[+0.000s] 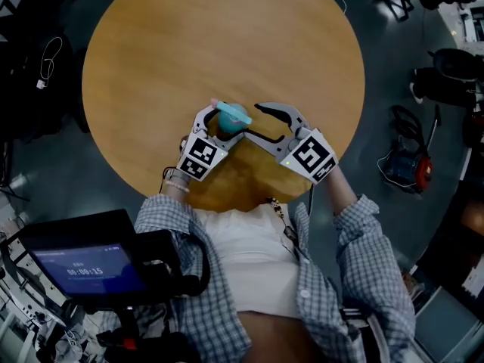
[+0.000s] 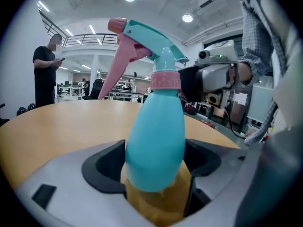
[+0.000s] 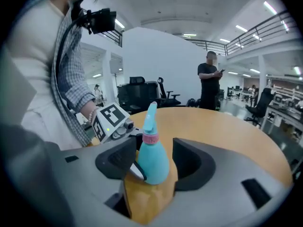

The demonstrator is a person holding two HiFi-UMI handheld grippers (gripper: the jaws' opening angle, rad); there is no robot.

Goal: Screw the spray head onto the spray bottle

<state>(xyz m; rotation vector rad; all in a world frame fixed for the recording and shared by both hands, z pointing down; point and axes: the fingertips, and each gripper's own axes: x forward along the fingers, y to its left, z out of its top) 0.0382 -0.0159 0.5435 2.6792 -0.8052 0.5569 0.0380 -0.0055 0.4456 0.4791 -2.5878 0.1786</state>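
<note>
A teal spray bottle [image 1: 233,117] stands on the round wooden table [image 1: 227,36] near its front edge. Its teal spray head [image 2: 142,36] with a pink trigger sits on the neck above a pink collar [image 2: 164,80]. My left gripper [image 1: 225,125] is shut on the bottle's lower body [image 2: 156,141], with a pad on each side. My right gripper [image 1: 257,121] stands open just right of the bottle. In the right gripper view the bottle [image 3: 152,162] shows a little beyond the wide jaws, and neither pad touches it. The left gripper's marker cube [image 3: 111,119] is behind it.
A person in black [image 2: 45,74] stands beyond the table's far side, looking at a phone. Office chairs [image 3: 163,96] and desks fill the background. Cables and a red-and-black device [image 1: 408,165] lie on the floor to the right. A small screen [image 1: 91,267] hangs below my chest.
</note>
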